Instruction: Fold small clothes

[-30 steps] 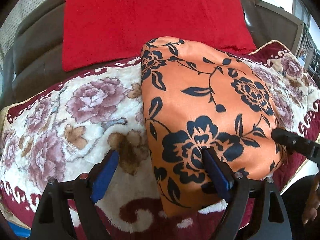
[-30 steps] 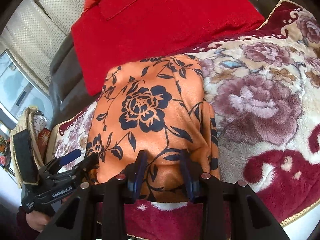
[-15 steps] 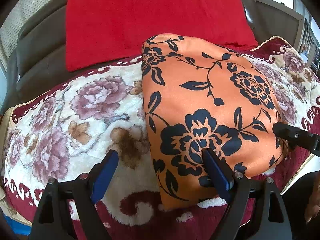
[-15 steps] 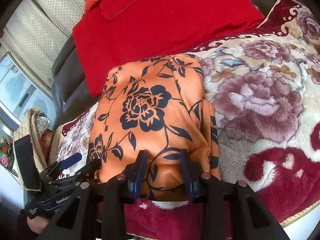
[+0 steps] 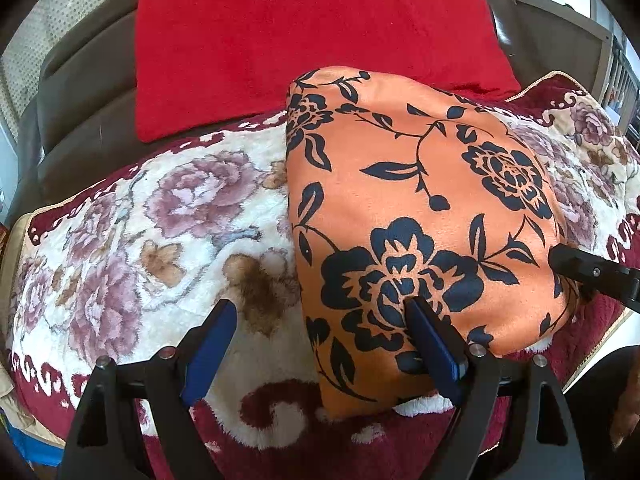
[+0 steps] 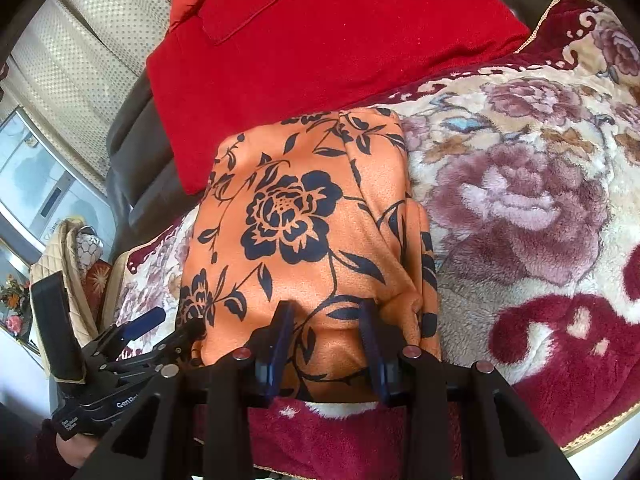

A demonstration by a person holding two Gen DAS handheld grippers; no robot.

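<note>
Cloth first, from the left wrist view: a folded orange satin garment printed with dark navy flowers (image 5: 416,220) lies on a plush cream and maroon blanket patterned with mauve roses (image 5: 160,232), to the right of centre, its near edge reaching the lower part of the frame; the left gripper (image 5: 320,344) hangs low over the blanket with its blue-padded fingers (image 5: 210,344) spread wide; the right-hand finger sits over the garment's near left part, though contact cannot be told, while the left-hand finger is over bare blanket, and nothing is held between them; a black finger of the right gripper (image 5: 592,272) reaches in from the right edge against the garment's right side; beyond the garment a red velvety cushion (image 5: 312,40) leans on the dark brown leather sofa back (image 5: 88,92).

From the right wrist view the same garment (image 6: 296,220) lies straight ahead, folded into a tall rectangle with layered edges along its right side; the right gripper (image 6: 326,344) has its fingers partly closed, and a raised bunch of the garment's near edge stands between them, pinched; the left gripper (image 6: 160,328) shows at lower left, spread, beside the garment's left near corner; the blanket (image 6: 532,220) stretches off to the right, the red cushion (image 6: 340,40) rests behind; cream dotted curtains (image 6: 92,40) and a window (image 6: 36,184) stand at far left.
</note>
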